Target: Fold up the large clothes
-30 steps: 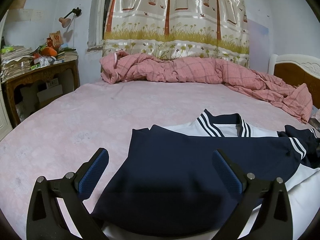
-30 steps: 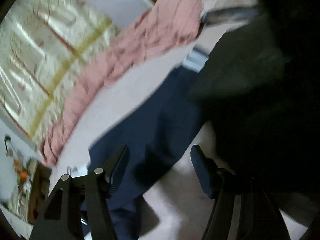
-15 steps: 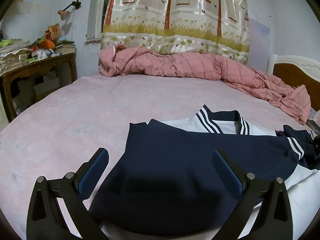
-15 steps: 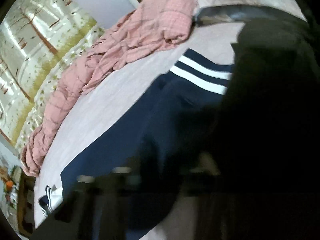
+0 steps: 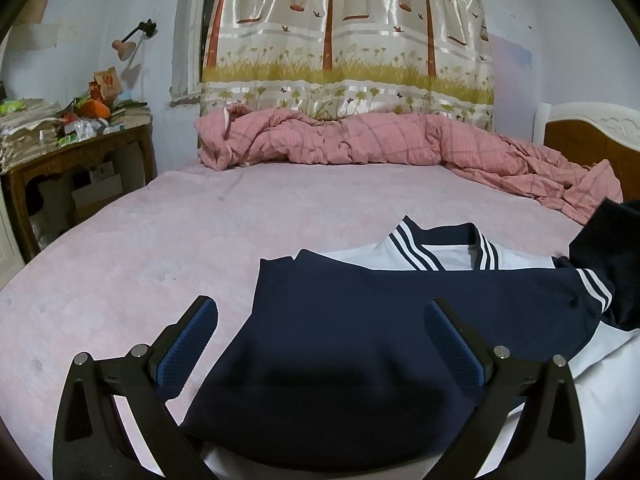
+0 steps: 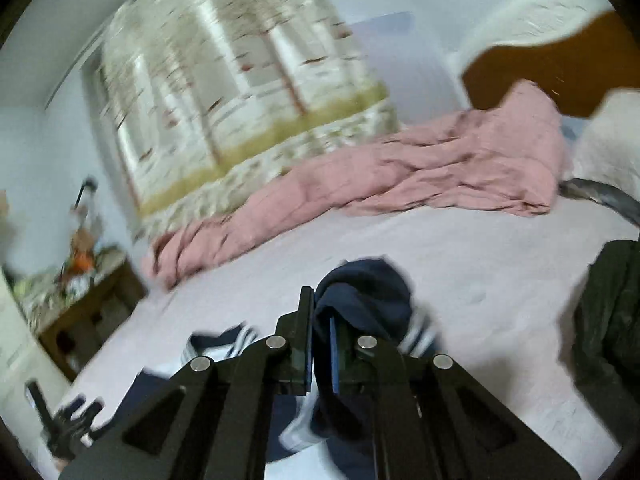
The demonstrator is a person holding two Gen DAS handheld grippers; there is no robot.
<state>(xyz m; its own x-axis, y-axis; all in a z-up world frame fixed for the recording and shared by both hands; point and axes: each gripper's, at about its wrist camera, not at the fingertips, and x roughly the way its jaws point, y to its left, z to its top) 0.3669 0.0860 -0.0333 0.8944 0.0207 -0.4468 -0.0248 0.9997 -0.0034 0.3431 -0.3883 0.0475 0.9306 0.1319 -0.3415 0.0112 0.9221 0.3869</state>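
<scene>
Top point(image 5: 360, 344) lies flat on bed point(image 5: 160, 248), partly folded, collar at 12 o'clock. Left gripper point(image 5: 320, 336) spread wide above its hem, grasping nothing. Right gripper point(image 6: 320, 344) just clamped on sleeve point(image 6: 360, 292), lifted at 3 o'clock.

pale blue painted walls point(image 5: 560, 60) enclose the room. a glossy curtain printed with trees and birdcages point(image 5: 348, 32) hangs over a white-framed window point(image 5: 200, 40). a wall lamp with a pink shade point(image 5: 128, 42) sits above a dark carved wooden table piled with papers point(image 5: 76, 156). a crumpled pink checked quilt point(image 5: 360, 144) lies along the far edge of the pink bed sheet point(image 5: 200, 232), beside a white and brown wooden headboard point(image 5: 592, 132).
</scene>
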